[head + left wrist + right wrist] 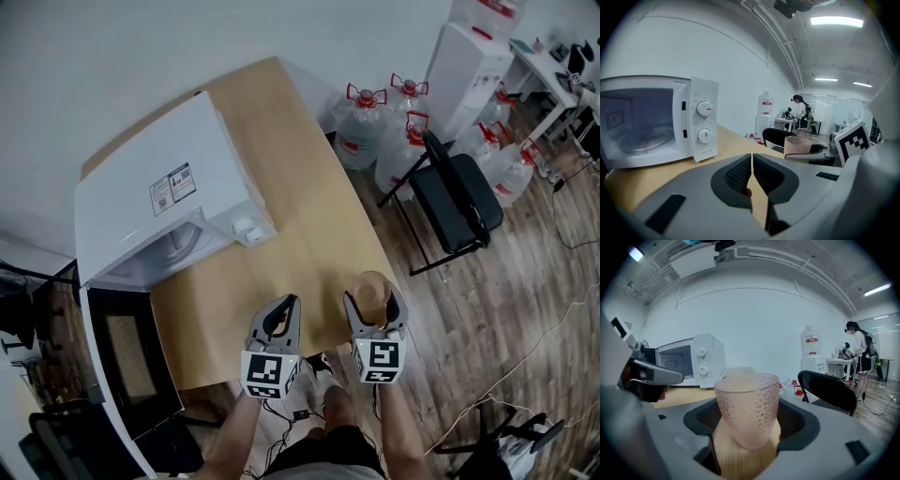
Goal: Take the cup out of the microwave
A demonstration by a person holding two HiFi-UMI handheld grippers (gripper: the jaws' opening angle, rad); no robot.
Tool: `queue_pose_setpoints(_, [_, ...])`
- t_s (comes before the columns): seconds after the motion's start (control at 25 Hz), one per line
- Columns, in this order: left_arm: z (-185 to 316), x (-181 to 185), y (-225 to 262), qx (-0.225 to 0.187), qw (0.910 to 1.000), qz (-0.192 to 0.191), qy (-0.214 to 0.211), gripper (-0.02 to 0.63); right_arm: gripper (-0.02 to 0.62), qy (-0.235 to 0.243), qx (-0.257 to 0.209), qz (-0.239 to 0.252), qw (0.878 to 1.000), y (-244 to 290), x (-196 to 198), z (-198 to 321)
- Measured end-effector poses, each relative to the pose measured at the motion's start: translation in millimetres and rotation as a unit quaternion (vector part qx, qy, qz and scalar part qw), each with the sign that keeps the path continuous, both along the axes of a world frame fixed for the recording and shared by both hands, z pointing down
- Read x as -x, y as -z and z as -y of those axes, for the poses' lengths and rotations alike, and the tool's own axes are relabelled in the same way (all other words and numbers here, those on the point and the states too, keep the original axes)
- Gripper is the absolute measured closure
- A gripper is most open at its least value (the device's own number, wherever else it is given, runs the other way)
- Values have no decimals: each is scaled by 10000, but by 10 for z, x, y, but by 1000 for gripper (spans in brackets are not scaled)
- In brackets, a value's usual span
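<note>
Squarely between right jaws: cup (747, 408) (upright)

Light wooden worktop (309, 234), black chair (457, 199) just beside its right edge, clear red-capped water jugs (361, 127) clustered on plank floor (525, 300), white dispenser (466, 66) behind them

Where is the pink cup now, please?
In the head view, the cup is held in the right gripper over the table, right of the microwave.

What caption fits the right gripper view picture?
Right gripper clamps a pink bumpy cup; the open microwave sits behind on the wooden table.
</note>
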State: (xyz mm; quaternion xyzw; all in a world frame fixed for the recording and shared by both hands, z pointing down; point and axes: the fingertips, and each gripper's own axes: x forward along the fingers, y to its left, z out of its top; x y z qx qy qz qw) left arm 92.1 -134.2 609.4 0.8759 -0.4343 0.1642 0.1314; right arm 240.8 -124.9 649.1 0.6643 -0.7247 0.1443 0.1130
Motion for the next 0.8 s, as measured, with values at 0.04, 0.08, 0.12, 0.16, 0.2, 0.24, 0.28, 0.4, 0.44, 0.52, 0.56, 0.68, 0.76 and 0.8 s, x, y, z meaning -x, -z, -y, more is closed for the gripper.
queue_pose_setpoints(0.04, [-6, -2, -14, 10, 10000, -1, -1, 572, 222, -6, 7, -4, 10000, -15, -4, -2])
queue_pose_setpoints(0.08, [-13, -1, -24, 19, 10000, 2, 0, 572, 222, -6, 15, -5, 10000, -30, -7, -5])
queue_pose_setpoints(0.12, [-20, 0, -32, 30, 10000, 8, 3, 572, 222, -5, 23, 0, 10000, -43, -9, -9])
queue_pose_setpoints(0.16, [-28, 2, -39, 40, 10000, 13, 6, 572, 222, -7, 33, 12, 10000, -56, -12, -15])
queue_pose_setpoints(0.2, [-35, 4, -43, 45, 10000, 15, 10, 572, 222, -13, 44, 28, 10000, -70, -17, -22])
queue_pose_setpoints(0.24, [-40, 6, -47, 47, 10000, 14, 15, 572, 222, -19, 55, 48, 10000, -84, -21, -29])
queue_pose_setpoints(0.28, [-45, 7, -52, 48, 10000, 15, 20, 572, 222, -22, 59, 67, 10000, -96, -23, -34])
queue_pose_setpoints(0.4, [-56, -1, -64, 56, 10000, 26, 18, 572, 222, -24, 53, 94, 9999, -112, -26, -44])
queue_pose_setpoints(0.44, [-57, -5, -65, 55, 10000, 30, 14, 572, 222, -28, 49, 106, 9999, -114, -24, -42])
queue_pose_setpoints(0.52, [-58, -11, -73, 59, 10000, 39, 2, 572, 222, -26, 29, 143, 9999, -109, -16, -33])
queue_pose_setpoints(0.56, [-60, -14, -78, 63, 10000, 42, -2, 572, 222, -15, 18, 169, 9999, -105, -10, -31])
queue_pose_setpoints(0.68, [-72, -25, -76, 63, 10000, 52, -4, 572, 221, 7, 12, 236, 9997, -95, -6, -37])
queue_pose_setpoints(0.76, [-79, -30, -56, 46, 10000, 48, -1, 572, 221, 2, -3, 230, 9997, -80, -15, -42])
queue_pose_setpoints(0.8, [-83, -28, -48, 39, 10000, 47, 3, 572, 221, 3, -9, 220, 9998, -71, -17, -44])
